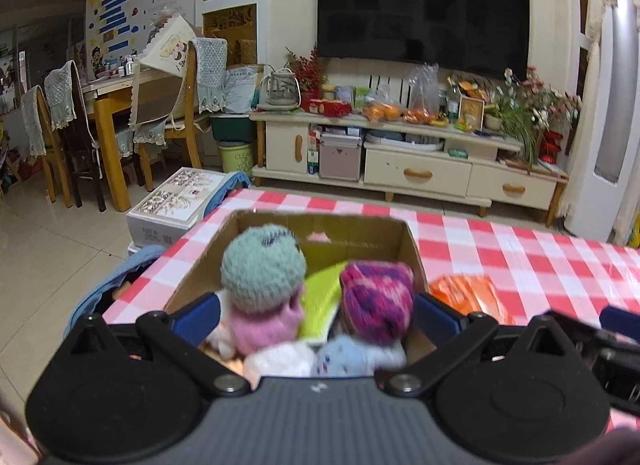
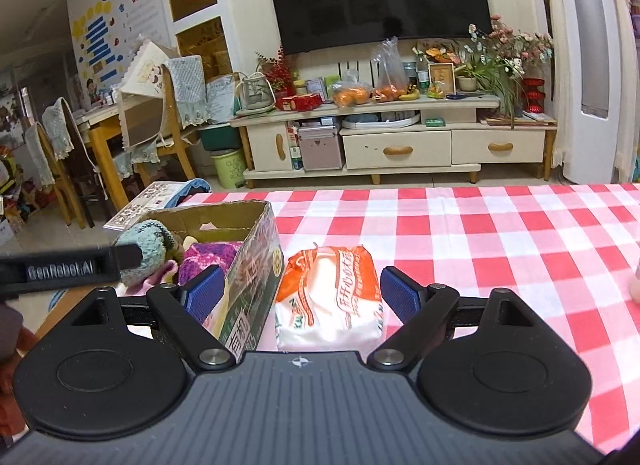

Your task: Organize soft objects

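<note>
My left claw point(image 1: 316, 315) hung spread over the box point(image 1: 410, 253), gripping nothing; knitted hats point(image 1: 262, 269) and socks already crowded it. My right claw point(image 2: 302, 291) stood wide too, with the orange pack point(image 2: 328, 297) lying between its pads on the cloth point(image 2: 500, 249), just beside the box. I judged that my left pad could snag the box wall and drag it.

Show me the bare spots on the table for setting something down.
Bare checkered tablecloth lies right of the orange tissue pack and beyond it toward the far edge. The cardboard box is crowded with knitted hats.
</note>
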